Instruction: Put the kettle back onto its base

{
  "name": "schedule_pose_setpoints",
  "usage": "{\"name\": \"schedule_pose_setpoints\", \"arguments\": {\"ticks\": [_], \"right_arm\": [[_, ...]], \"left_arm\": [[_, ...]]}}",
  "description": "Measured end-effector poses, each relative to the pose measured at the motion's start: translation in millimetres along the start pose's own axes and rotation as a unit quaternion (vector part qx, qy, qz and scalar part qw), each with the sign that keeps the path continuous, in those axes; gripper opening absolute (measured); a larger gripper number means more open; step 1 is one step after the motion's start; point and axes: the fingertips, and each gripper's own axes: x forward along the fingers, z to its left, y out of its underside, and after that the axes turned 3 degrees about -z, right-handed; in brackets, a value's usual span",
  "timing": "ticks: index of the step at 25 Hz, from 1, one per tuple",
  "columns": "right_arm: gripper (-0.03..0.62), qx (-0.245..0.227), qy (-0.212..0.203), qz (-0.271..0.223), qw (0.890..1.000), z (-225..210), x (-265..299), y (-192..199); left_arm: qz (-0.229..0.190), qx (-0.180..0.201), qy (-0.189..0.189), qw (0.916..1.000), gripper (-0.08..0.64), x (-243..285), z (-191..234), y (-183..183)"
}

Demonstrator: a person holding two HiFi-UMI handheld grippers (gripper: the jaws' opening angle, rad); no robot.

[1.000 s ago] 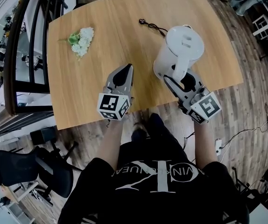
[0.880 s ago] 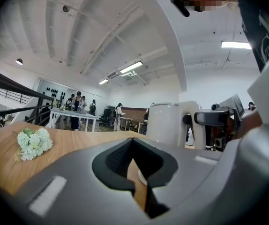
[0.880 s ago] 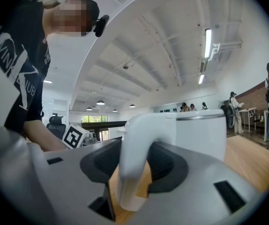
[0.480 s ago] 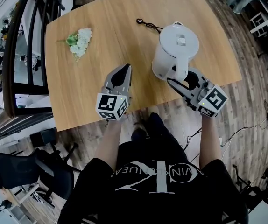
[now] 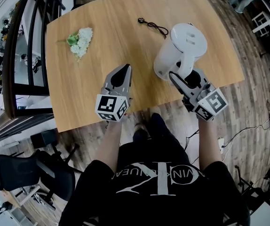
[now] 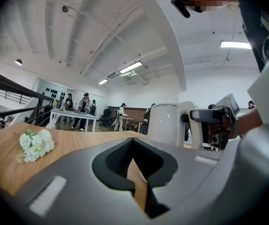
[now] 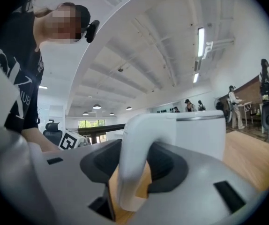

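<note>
A white kettle (image 5: 175, 55) stands near the table's front right and leans a little to the right. My right gripper (image 5: 182, 77) is shut on its handle (image 7: 133, 153), which fills the gap between the jaws. I cannot tell whether the kettle rests on the table or hangs just above it. A black cord (image 5: 154, 26) lies behind the kettle; its base is hidden. My left gripper (image 5: 125, 70) hovers shut and empty to the left of the kettle (image 6: 163, 123).
A small bunch of white flowers (image 5: 81, 40) lies at the back left of the wooden table (image 5: 107, 13). The table's front edge runs just under both grippers. A black railing (image 5: 19, 46) borders the left side.
The kettle and my right gripper swayed slightly left, then back right, and the kettle now leans more to the right. My left gripper has stayed put.
</note>
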Motion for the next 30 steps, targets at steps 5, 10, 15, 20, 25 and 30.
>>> {"name": "schedule_pose_setpoints", "arguments": {"ticks": [5, 10, 15, 20, 25, 30], "right_arm": [[0.167, 0.002, 0.016, -0.011, 1.0, 0.9, -3.5, -3.6], [0.167, -0.025, 0.0, 0.008, 1.0, 13.5, -2.3, 4.9], [0.166, -0.041, -0.041, 0.027, 0.998, 30.5, -5.0, 15.2], [0.166, -0.031, -0.062, 0.034, 0.997, 26.4, -16.2, 14.7], [0.166, -0.008, -0.009, 0.015, 1.0, 16.3, -17.8, 8.8], [0.166, -0.013, 0.03, 0.014, 0.999, 19.9, -0.2, 9.9]], "left_arm": [[-0.001, -0.001, -0.001, 1.0, 0.009, -1.0, 1.0, -1.2], [0.001, -0.002, 0.001, 1.0, 0.009, -1.4, -2.2, 1.8], [0.002, -0.002, 0.007, 1.0, 0.009, -1.6, -6.5, 2.2], [0.006, -0.004, 0.01, 0.9999, 0.009, -3.2, -6.2, 5.4], [0.007, -0.005, 0.016, 0.9998, 0.009, -1.3, -11.2, 6.3], [0.01, -0.002, 0.022, 0.9997, 0.009, -0.6, -15.9, 8.0]]}}
